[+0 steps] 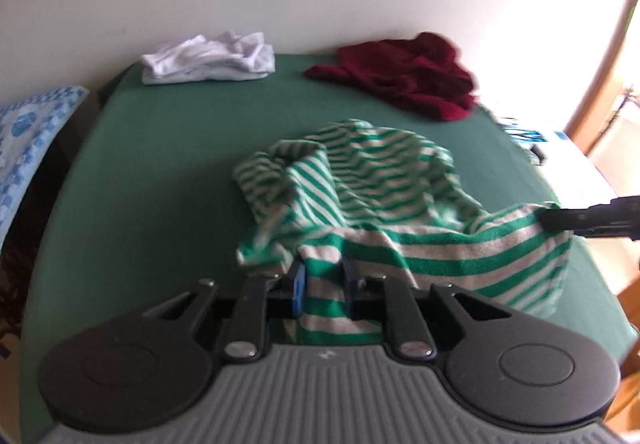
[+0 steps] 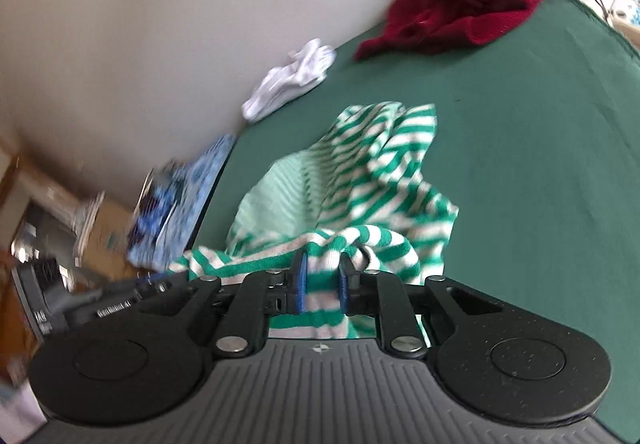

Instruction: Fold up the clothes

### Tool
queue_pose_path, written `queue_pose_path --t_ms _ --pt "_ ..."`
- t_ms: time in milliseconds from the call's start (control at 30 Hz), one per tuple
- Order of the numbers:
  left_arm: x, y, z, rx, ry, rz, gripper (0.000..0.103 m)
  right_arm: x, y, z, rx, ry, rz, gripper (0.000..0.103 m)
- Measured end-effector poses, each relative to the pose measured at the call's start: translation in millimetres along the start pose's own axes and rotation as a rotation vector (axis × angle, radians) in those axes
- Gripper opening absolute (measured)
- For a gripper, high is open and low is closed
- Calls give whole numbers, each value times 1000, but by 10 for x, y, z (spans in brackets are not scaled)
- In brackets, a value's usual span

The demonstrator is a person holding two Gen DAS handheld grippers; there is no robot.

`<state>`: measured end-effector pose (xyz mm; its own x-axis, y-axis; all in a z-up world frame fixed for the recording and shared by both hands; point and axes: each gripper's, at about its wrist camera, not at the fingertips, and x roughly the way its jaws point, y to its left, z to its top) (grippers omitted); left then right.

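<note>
right wrist: left gripper (image 2: 160, 286) label blurred, unreadable.

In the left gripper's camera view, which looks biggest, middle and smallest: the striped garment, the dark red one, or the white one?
1. Striped garment, though it is nearest the camera.
2. Dark red garment.
3. White garment, farther back.

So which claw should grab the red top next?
Probably the right claw. The red top lies at the far right of the green bed, nearer that side. But both claws, the left claw too, are shut on the striped shirt now.
</note>
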<state>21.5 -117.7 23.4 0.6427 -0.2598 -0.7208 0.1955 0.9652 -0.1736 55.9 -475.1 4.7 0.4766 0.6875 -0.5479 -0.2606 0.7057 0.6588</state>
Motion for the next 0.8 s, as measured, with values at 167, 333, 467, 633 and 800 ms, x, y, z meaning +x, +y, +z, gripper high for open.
queue_pose_path --t_ms 167,333,467,633,800 --pt "516 104 180 -36 34 98 43 370 -347 71 54 -73 -56 41" --pt "331 269 50 -83 -26 87 59 20 -264 -35 30 -167 -48 55" --pt "38 217 -205 -50 -42 64 70 -48 17 -353 -119 -118 -51 59" --pt "84 -30 -408 62 1 -18 86 217 181 -588 -239 -52 -126 19" --pt "305 139 -394 -71 52 -91 50 158 51 -435 -163 -80 -192 9"
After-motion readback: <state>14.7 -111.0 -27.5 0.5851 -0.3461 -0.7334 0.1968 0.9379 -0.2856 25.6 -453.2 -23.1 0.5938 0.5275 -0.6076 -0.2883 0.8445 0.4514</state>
